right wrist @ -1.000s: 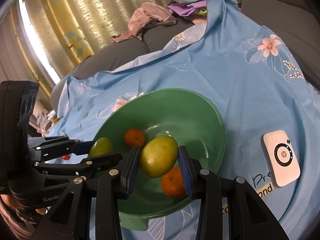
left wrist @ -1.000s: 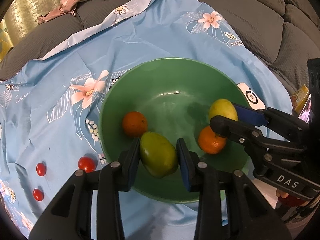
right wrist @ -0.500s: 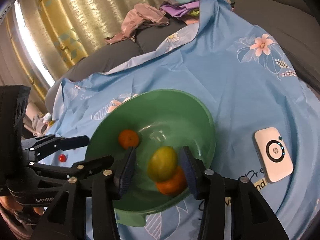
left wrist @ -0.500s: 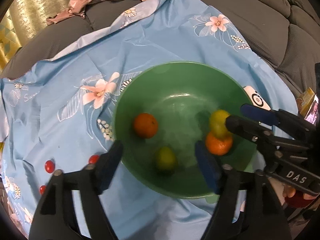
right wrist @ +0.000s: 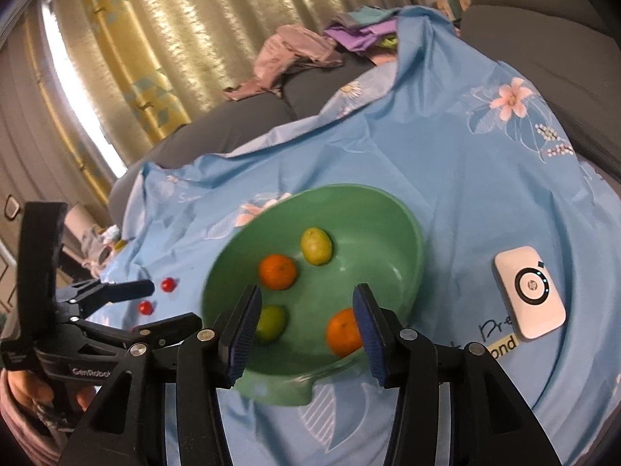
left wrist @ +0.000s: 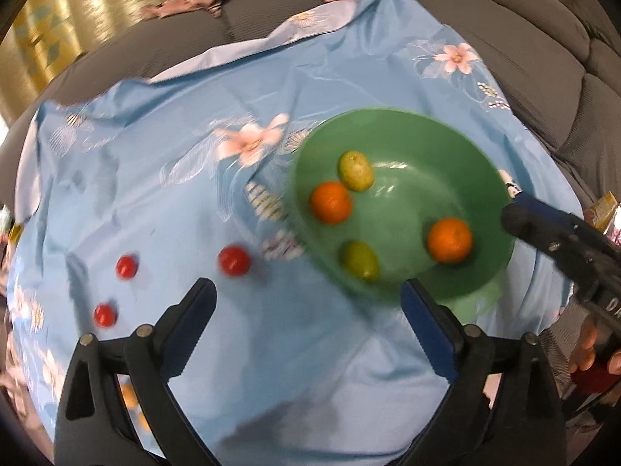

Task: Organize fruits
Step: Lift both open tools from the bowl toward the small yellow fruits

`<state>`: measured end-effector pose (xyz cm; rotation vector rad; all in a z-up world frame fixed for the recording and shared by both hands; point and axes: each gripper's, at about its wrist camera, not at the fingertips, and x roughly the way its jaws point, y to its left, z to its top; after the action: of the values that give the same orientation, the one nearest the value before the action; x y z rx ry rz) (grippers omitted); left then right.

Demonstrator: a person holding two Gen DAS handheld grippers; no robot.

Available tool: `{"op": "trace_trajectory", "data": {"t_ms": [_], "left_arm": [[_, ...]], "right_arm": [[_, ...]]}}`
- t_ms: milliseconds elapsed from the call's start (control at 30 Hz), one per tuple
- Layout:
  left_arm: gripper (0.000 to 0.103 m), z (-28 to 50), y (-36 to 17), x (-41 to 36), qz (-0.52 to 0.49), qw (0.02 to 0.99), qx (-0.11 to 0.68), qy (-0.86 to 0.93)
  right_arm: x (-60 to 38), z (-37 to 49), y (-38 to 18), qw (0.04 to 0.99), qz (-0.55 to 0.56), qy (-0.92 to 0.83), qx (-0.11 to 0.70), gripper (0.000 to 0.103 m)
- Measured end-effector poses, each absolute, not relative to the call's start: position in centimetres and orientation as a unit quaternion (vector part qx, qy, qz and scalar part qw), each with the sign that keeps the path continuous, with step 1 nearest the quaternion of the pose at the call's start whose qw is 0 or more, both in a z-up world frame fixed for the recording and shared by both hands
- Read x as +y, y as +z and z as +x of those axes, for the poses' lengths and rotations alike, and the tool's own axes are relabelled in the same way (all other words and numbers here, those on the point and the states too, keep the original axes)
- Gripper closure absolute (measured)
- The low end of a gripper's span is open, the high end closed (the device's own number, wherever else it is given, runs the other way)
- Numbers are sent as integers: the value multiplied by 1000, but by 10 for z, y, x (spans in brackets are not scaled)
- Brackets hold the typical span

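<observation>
A green bowl (left wrist: 489, 178) sits on a blue floral cloth (left wrist: 155, 194) and holds two oranges (left wrist: 331, 202) (left wrist: 450, 239) and two green-yellow fruits (left wrist: 356, 171) (left wrist: 359, 259). Three small red tomatoes (left wrist: 234, 260) lie on the cloth left of the bowl. My left gripper (left wrist: 308, 306) is open and empty, above the cloth at the bowl's near-left rim. My right gripper (right wrist: 306, 334) is open and empty over the bowl's (right wrist: 403, 229) near side; an orange (right wrist: 342, 332) shows beside its right finger.
A white HP device (right wrist: 529, 293) lies on the cloth right of the bowl. Grey sofa cushions (left wrist: 543, 58) border the cloth at the back and right. Loose clothes (right wrist: 295, 58) lie at the back before a gold curtain.
Both grippers opened and let their green-yellow fruits fall into the bowl, then drew back. The left gripper swung left, bringing the tomatoes into fuller view.
</observation>
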<state>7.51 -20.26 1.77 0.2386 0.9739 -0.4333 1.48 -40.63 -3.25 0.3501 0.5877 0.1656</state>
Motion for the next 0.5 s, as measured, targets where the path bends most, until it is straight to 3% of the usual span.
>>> {"op": "trace_trajectory", "data": {"t_ms": [500], "left_arm": [[7,13,32,-76,66,894,432,-95]], "right_arm": [[-358,-12,-16,941,126,127,287,54]]}}
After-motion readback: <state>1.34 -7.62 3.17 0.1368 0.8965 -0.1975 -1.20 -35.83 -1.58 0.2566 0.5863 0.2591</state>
